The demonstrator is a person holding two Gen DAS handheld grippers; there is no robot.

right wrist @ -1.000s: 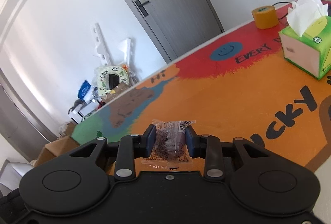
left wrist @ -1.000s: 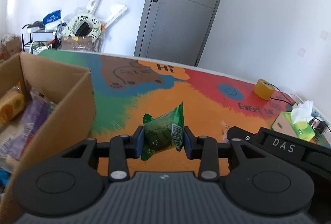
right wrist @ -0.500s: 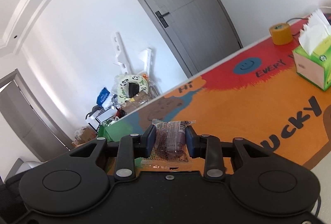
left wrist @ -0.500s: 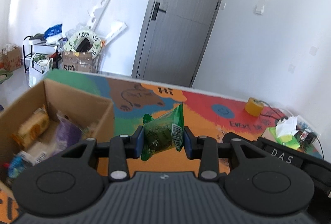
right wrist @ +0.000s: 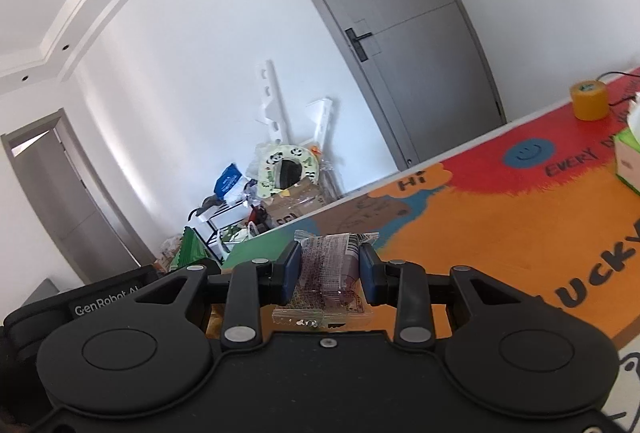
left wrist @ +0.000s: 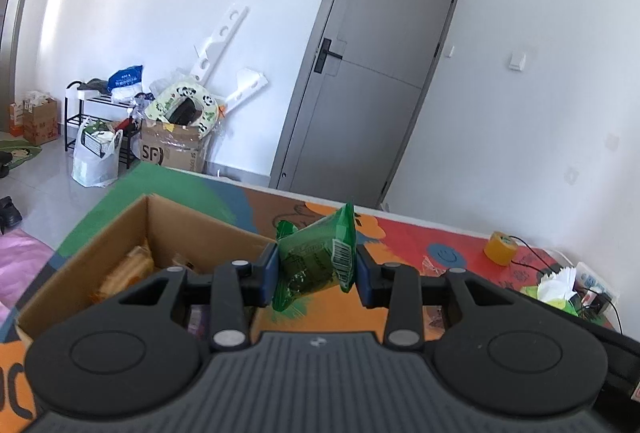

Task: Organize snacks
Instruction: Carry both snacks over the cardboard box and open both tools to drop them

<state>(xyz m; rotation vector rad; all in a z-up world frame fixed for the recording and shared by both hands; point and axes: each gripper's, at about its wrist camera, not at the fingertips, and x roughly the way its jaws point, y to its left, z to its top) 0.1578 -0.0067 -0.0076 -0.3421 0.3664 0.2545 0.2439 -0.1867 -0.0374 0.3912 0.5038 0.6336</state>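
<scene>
The left tool [left wrist: 316, 270] pinches a green snack packet [left wrist: 316, 259] at the centre of its frame; the packet is crinkled foil with a white barcode on its right edge and a sealed, serrated top tilting to the right. Below it to the left stands an open cardboard box [left wrist: 100, 245] on the colourful table [left wrist: 404, 233], with other wrapped snacks lying inside. The right tool [right wrist: 330, 275] is pressed onto a clear-wrapped snack [right wrist: 330, 269], brownish purple inside, its crimped ends sticking out above and below the pads. A yellow tape roll [right wrist: 590, 100] sits at the far right.
</scene>
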